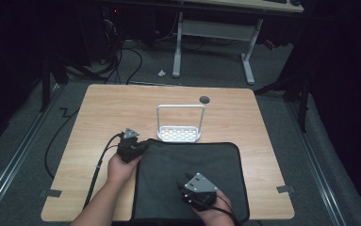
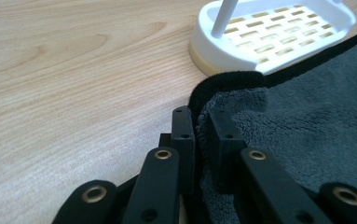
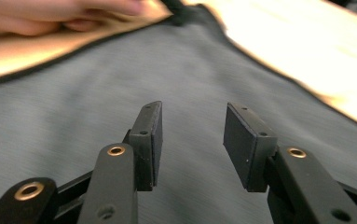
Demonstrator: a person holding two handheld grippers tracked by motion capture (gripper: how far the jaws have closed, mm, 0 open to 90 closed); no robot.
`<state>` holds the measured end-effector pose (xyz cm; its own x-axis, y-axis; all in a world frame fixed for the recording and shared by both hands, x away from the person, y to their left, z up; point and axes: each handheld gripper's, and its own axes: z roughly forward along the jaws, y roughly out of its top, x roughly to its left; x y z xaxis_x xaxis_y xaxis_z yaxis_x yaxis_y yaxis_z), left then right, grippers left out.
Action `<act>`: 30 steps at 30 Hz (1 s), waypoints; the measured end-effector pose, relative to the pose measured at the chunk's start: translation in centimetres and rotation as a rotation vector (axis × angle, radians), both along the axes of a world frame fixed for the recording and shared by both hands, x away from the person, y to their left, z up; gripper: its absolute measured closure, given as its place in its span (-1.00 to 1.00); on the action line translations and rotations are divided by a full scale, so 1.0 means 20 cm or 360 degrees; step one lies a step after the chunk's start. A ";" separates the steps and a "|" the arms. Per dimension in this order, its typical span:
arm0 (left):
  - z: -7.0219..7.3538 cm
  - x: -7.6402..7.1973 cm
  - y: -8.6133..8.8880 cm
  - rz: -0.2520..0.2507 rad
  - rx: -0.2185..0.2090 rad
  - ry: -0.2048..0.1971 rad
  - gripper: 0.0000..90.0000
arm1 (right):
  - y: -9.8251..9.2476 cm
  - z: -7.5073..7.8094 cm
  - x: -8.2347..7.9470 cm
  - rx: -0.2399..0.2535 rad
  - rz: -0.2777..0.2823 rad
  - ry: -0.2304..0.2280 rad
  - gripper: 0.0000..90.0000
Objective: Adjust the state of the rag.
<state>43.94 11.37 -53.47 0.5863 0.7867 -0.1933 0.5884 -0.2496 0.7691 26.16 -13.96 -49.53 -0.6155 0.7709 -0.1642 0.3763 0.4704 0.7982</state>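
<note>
On the table [image 1: 98, 113], left gripper [image 2: 200, 122] jaws pinch the towel [image 2: 306, 121] corner.

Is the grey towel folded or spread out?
Spread: the towel lies flat on the table, one corner pinched by the left gripper.

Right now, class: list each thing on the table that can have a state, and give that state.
Dark grey towel with black edging: spread flat, far-left corner pinched.
White slotted plastic rack with hoop handle: upright, empty.
Left gripper: shut on the towel corner.
Right gripper: open, over the towel, holding nothing.
</note>
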 end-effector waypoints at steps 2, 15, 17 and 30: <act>0.00 -0.01 0.01 -0.0001 -0.0010 -0.0017 0.82 | 0.09 -0.02 0.00 0.0010 0.0064 0.0043 0.26; 0.00 -0.01 0.02 0.0013 -0.0046 -0.0001 0.80 | 0.55 -0.12 -0.04 0.0041 0.0366 0.0218 0.15; 0.00 -0.01 0.02 0.0011 -0.0050 0.0002 0.80 | 0.59 -0.13 -0.05 0.0018 0.0384 0.0218 0.12; 0.00 -0.01 0.02 0.0007 -0.0058 0.0009 0.80 | 0.60 -0.18 -0.08 -0.0020 0.0400 0.0276 0.29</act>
